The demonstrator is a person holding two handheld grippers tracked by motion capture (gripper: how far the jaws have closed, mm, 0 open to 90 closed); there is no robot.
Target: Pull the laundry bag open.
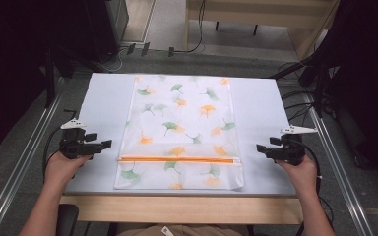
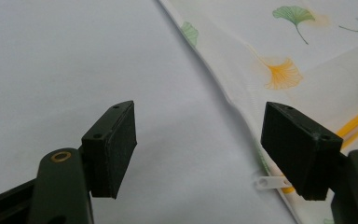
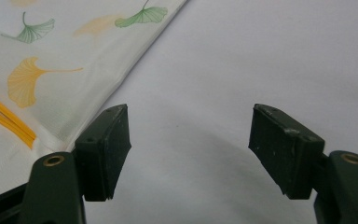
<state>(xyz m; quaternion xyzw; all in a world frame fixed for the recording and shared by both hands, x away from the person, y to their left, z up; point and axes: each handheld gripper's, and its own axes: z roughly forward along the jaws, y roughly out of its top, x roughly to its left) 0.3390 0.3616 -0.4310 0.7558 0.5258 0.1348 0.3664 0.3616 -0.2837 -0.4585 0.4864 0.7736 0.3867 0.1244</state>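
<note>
A white mesh bag [image 1: 179, 130] printed with green and orange ginkgo leaves lies flat in the middle of the table. An orange zipper [image 1: 179, 160] runs across its near end, with a white pull tab [image 2: 272, 182] at the left end. My left gripper [image 1: 101, 141] hovers just left of the bag's near left edge [image 2: 223, 88], jaws open with nothing between them. My right gripper [image 1: 263, 149] sits to the right of the bag [image 3: 74, 70], open and empty over bare table. Both point inward at the bag.
The white table top [image 1: 256, 105] has a wooden front edge [image 1: 177, 209]. Metal rails [image 1: 24, 162] run along both sides. Cables and power plugs [image 1: 142, 49] lie on the floor beyond the far edge. Dark equipment stands at both far corners.
</note>
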